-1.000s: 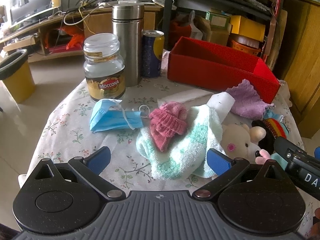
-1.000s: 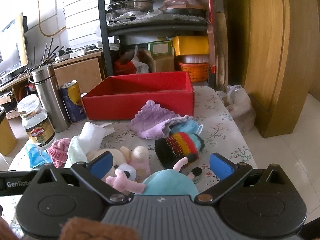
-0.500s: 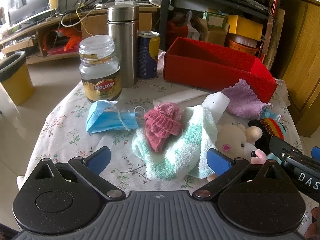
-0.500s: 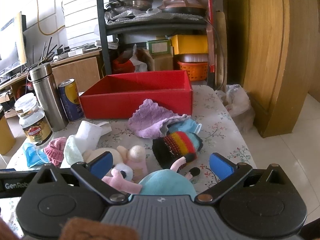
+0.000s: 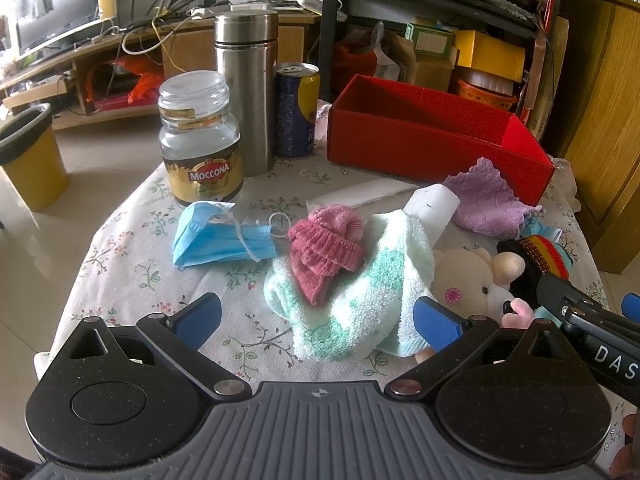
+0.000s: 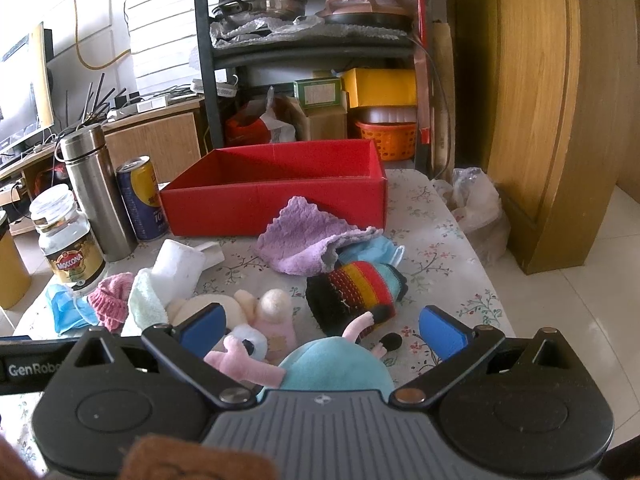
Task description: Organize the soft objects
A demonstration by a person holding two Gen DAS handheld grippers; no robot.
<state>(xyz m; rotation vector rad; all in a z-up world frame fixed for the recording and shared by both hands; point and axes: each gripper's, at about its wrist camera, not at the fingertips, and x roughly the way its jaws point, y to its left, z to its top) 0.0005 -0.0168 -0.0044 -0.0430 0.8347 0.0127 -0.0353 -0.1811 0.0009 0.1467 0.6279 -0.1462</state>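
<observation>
An empty red box (image 5: 424,136) (image 6: 280,196) stands at the back of the table. In front of it lie soft things: a green-white towel (image 5: 352,304), a pink knit hat (image 5: 326,248) on it, a purple cloth (image 5: 486,200) (image 6: 304,244), a cream plush bear (image 5: 468,280), a striped knit hat (image 6: 356,288) and a blue face mask (image 5: 216,238). My left gripper (image 5: 318,318) is open just above the towel's near edge. My right gripper (image 6: 322,328) is open over a teal and pink plush (image 6: 332,368).
A Moccona jar (image 5: 198,140), a steel flask (image 5: 246,92) and a drink can (image 5: 297,110) stand at the back left. A white roll (image 5: 432,204) lies by the towel. A wooden cabinet (image 6: 540,112) and shelves (image 6: 312,40) stand behind the table.
Both grippers have drawn back slightly from the table, so the objects sit a little farther off. Nothing on the table has moved and both grippers stay open.
</observation>
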